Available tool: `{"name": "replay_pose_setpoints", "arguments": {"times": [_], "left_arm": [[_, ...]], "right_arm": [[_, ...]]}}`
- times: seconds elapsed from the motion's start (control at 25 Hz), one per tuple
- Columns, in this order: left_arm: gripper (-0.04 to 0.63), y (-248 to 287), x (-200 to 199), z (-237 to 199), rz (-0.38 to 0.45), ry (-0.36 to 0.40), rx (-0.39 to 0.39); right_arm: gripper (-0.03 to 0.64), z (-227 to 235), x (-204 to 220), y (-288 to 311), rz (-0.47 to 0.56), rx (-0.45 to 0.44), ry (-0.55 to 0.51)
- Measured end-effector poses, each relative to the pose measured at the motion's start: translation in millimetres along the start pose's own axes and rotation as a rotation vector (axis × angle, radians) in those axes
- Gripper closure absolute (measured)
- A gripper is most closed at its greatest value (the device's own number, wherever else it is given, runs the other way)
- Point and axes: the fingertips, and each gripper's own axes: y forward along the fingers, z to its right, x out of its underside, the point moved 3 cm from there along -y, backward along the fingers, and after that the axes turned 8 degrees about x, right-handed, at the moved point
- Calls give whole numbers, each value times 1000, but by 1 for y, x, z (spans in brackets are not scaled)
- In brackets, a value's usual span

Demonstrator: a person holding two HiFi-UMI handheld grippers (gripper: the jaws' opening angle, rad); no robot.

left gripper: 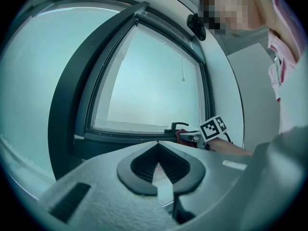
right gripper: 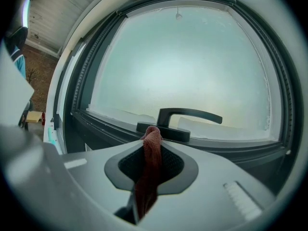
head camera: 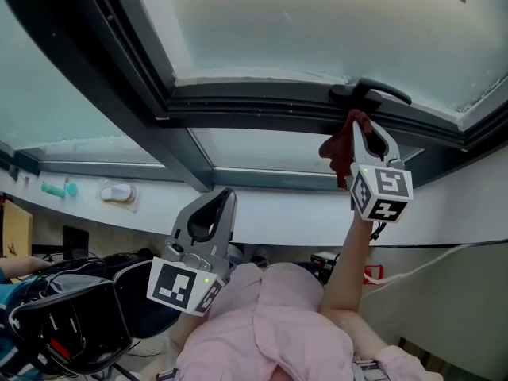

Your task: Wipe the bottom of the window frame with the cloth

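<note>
A dark window frame (head camera: 262, 109) runs across the head view, with a black handle (head camera: 371, 92) on its bottom rail. My right gripper (head camera: 359, 119) is raised just below that handle, shut on a dark red cloth (head camera: 340, 145) that hangs from its tips. In the right gripper view the cloth (right gripper: 151, 162) is pinched between the jaws of the right gripper (right gripper: 152, 131), its end just short of the handle (right gripper: 190, 115) and the bottom rail (right gripper: 115, 124). My left gripper (head camera: 225, 194) is held lower, by my chest, shut and empty. The left gripper (left gripper: 157, 143) faces the window, and the cloth (left gripper: 183, 135) shows far off.
A thick dark mullion (head camera: 119, 86) splits the window to the left. The white sill wall (head camera: 262, 217) below carries a teal object (head camera: 59, 187) and a white one (head camera: 117, 191). A black bag (head camera: 71, 312) sits at lower left. A white cord (head camera: 429, 260) crosses at right.
</note>
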Motion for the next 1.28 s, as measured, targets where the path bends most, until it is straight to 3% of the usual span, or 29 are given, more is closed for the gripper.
{"name": "replay_pose_setpoints", "arguments": {"times": [0.32, 0.6, 0.84, 1.08, 1.28], "left_arm": [[597, -19, 2, 5, 22, 39, -40], [597, -33, 13, -14, -8, 5, -17], [597, -44, 16, -38, -53, -29, 13], [597, -48, 18, -57, -77, -48, 32], [597, -59, 23, -74, -78, -54, -16]], "right_arm": [[565, -4, -18, -28, 113, -97, 174], [566, -11, -29, -85, 150, -73, 164], [566, -18, -23, -115, 94, 5, 142], [566, -33, -21, -113, 61, 34, 135], [566, -58, -17, -88, 79, -7, 136]]}}
